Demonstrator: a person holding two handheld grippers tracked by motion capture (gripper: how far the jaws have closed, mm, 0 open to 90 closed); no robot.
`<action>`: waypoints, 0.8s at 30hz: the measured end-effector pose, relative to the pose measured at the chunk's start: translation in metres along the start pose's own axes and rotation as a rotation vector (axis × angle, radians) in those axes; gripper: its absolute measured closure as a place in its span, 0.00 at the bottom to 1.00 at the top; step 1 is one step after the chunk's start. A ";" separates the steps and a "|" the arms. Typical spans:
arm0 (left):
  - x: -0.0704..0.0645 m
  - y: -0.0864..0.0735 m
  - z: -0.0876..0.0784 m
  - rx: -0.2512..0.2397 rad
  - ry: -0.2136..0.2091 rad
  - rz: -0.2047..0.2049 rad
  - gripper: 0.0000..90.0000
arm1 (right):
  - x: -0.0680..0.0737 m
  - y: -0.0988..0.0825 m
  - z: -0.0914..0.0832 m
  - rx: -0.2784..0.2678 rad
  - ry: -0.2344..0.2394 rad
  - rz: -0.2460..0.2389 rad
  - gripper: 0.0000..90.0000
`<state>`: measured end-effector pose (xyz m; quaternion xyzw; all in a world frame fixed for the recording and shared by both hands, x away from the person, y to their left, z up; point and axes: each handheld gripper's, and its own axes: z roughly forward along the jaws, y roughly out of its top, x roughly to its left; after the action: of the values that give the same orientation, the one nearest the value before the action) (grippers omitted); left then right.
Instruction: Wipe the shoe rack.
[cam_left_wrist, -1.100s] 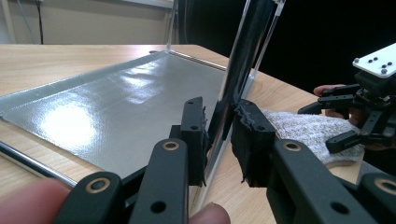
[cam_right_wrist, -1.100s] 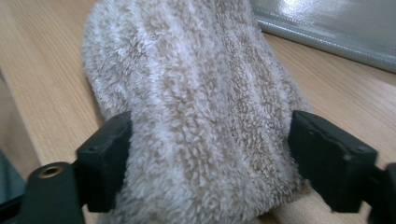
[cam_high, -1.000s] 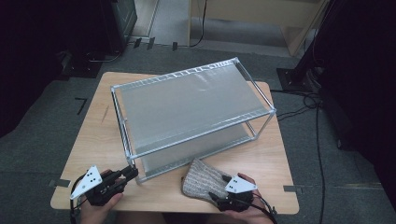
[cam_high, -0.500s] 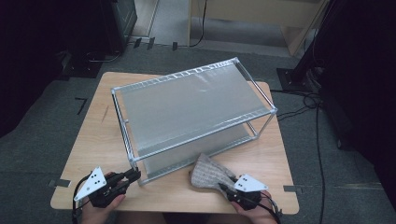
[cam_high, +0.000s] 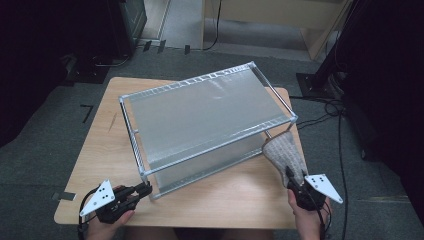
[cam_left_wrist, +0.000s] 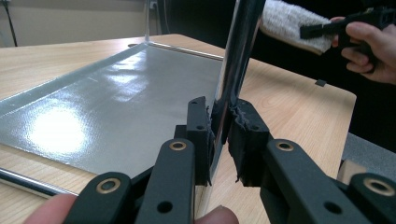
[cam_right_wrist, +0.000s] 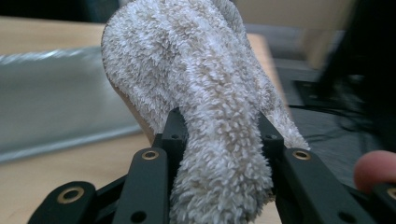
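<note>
Each gripper is black plastic with a pale grey three-cornered plate on top, dotted with small dark holes: the left gripper (cam_high: 142, 188) and the right gripper (cam_high: 290, 175) alike. Behind the jaws, flat black linkage bars carry brass-ringed pivots and small screw holes. The pads (cam_left_wrist: 243, 135) look rough and frayed at their edges. A black cable seems to trail behind each body.

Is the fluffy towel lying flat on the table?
No, the right tongs hold the towel up beside the rack.
</note>
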<state>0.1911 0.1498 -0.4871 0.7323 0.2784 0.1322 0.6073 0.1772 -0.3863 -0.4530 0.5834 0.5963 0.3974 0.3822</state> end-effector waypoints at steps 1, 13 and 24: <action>0.000 0.000 0.000 0.000 -0.001 0.001 0.88 | 0.000 0.000 0.000 0.000 0.000 0.000 0.73; -0.001 0.000 0.000 0.003 -0.002 0.010 0.88 | 0.009 0.083 -0.021 -0.234 -0.092 0.009 0.71; -0.002 -0.001 0.001 0.002 -0.006 0.018 0.88 | 0.079 0.125 0.017 -0.232 0.082 -0.069 0.69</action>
<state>0.1903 0.1481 -0.4876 0.7357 0.2698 0.1353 0.6063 0.2396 -0.3064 -0.3438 0.4979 0.5811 0.4737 0.4359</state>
